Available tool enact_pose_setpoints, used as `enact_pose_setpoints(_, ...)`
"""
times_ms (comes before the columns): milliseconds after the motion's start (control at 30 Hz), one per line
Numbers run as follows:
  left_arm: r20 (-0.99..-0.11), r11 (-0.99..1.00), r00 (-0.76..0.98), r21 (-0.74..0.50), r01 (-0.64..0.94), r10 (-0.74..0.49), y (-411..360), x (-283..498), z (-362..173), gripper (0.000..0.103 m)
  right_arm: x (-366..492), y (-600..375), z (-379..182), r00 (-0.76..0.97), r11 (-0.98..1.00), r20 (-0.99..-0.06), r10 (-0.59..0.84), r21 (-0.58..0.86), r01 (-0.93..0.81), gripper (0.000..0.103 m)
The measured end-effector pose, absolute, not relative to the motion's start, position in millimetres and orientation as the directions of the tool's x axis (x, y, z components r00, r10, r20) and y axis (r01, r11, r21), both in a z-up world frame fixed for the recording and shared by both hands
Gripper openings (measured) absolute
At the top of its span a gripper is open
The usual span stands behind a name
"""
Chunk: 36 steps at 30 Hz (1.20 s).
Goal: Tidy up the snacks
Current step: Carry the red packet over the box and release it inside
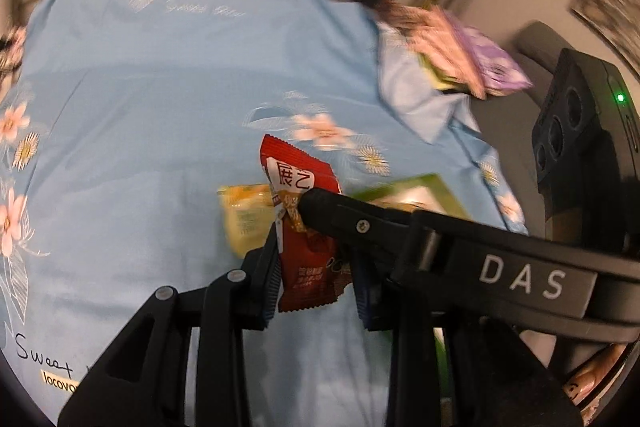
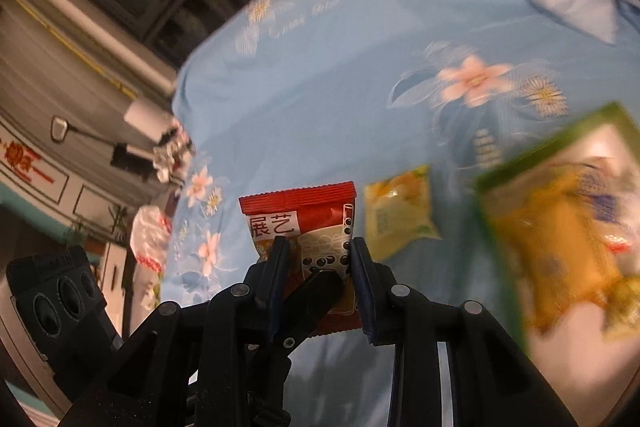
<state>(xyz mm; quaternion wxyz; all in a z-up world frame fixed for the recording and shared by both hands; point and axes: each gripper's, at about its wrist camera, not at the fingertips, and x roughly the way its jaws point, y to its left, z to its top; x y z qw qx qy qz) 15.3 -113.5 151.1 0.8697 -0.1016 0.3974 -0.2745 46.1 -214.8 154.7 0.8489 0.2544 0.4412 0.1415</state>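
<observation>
Together we have one red snack packet [image 1: 306, 251] pinched from two sides. Our left gripper [image 1: 316, 267] is pressed onto it, the ribbed pads squeezing the wrapper's lower half so that it stands upright between the fingers, its crimped top edge pointing away from us. Our right gripper [image 2: 318, 267] clamps the same red snack packet [image 2: 316, 227]; in the left wrist view one of its black fingers [image 1: 340, 215] reaches in from the right and lies across the wrapper's middle. In the right wrist view a dark fingertip of the other tool shows low between our pads, in front of the packet.

The packet hangs clear above the light blue flowered sheet [image 1: 160, 107]. Below it on the sheet lies a yellow snack packet [image 2: 396, 213], just beside the red one in both views. To the right sits a green-rimmed box [image 2: 496, 183] with orange and yellow packets inside, though the blur there keeps us from naming them. At the far right corner of the sheet a pile of pink and purple packets [image 1: 460, 59] rests on a folded bit of cloth, probably more snacks, but too smeared to be sure.
</observation>
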Motion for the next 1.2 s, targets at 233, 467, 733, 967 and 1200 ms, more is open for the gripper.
enact_pose_setpoints(233, -0.607, 0.744, 0.459, -0.382, 0.548, -0.649, -173.6, -27.2, 168.3, 0.030, -20.8, -276.2, 174.9, 0.675, 0.829, -0.652, 0.346, 0.549, 0.105, 0.034)
enact_pose_setpoints(467, -0.632, 0.667, 0.344, -0.387, 0.637, -0.695, -234.4, -41.1, 155.7, 0.030, -54.7, -325.3, 163.3, 0.697, 0.801, -0.674, 0.245, 0.546, 0.247, 0.034)
enact_pose_setpoints(733, -0.697, 0.637, 0.231, -0.401, 0.658, -0.679, -278.9, -50.0, 123.0, 0.030, -68.7, -367.5, 123.9, 0.656, 0.741, -0.720, 0.226, 0.565, 0.364, 0.034)
enact_pose_setpoints(967, -0.743, 0.641, 0.167, -0.413, 0.647, -0.648, -296.6, -46.3, 98.8, 0.030, -67.6, -384.8, 95.8, 0.612, 0.707, -0.753, 0.241, 0.568, 0.421, 0.035)
enact_pose_setpoints(1200, -0.773, 0.652, 0.130, -0.417, 0.633, -0.620, -305.2, -42.0, 85.7, 0.031, -65.0, -391.5, 82.3, 0.579, 0.699, -0.777, 0.247, 0.557, 0.449, 0.037)
